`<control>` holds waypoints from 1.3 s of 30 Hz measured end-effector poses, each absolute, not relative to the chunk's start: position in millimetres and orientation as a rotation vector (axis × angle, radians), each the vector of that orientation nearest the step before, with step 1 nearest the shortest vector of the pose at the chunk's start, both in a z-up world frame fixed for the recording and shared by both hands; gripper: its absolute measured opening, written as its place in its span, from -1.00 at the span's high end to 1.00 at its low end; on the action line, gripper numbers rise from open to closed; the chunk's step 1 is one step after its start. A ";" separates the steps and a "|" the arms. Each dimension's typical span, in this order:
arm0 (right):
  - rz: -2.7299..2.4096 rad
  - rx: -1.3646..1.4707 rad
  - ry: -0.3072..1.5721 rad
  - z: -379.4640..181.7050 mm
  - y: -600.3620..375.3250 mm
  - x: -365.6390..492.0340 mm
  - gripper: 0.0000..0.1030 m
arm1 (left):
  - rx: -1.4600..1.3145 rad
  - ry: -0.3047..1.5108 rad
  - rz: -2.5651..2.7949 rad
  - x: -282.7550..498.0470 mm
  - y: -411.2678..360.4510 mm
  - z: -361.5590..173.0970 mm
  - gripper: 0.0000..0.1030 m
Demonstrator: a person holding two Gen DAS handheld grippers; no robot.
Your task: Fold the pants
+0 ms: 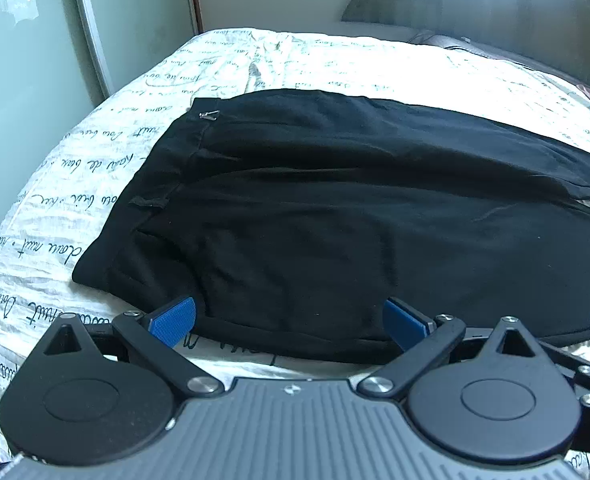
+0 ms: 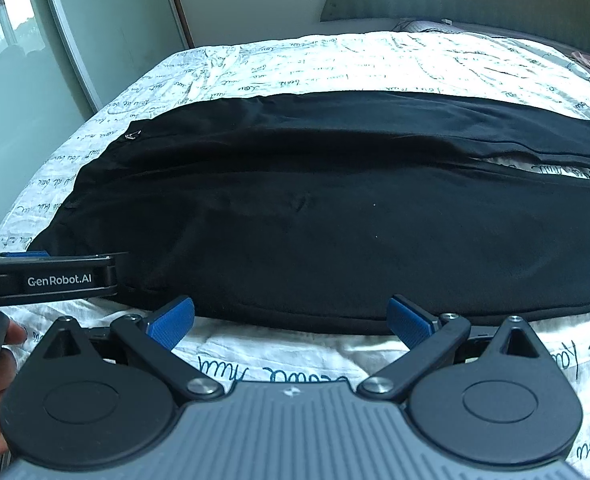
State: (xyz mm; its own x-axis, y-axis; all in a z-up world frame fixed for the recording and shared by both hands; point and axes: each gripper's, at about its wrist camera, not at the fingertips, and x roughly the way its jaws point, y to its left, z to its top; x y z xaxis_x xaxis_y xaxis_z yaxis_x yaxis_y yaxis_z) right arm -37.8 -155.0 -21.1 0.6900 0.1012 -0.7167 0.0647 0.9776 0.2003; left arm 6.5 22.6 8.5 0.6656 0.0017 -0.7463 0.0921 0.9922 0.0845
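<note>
While both grippers gape, left gripper (image 1: 289, 318) and right gripper (image 2: 291, 318) flank near edge of pants (image 1: 335, 208).

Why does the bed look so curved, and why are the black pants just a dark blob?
Both wrist views use fisheye lenses that bow the bed outward. Daylight overexposes the white cover in the right view, so the pants lose fold detail. The headboard looks soft in the left view.

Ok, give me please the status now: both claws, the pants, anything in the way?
Left claw open, right claw open, both at near edge. Black pants flat on bed cover, unfolded. Nothing in the way.
</note>
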 end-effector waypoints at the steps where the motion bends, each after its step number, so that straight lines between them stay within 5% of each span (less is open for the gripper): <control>1: 0.022 0.218 0.811 -20.9 -155.2 -37.0 -1.00 | 0.116 0.846 -0.050 8.1 23.7 7.8 -0.96; 21: 0.314 0.038 0.609 7.4 -151.2 36.4 -1.00 | 0.151 0.850 0.015 56.0 46.8 13.3 -0.95; 39: 0.713 -0.337 0.635 -14.2 -108.1 282.5 -1.00 | 0.096 0.837 0.111 169.4 79.6 40.8 -0.93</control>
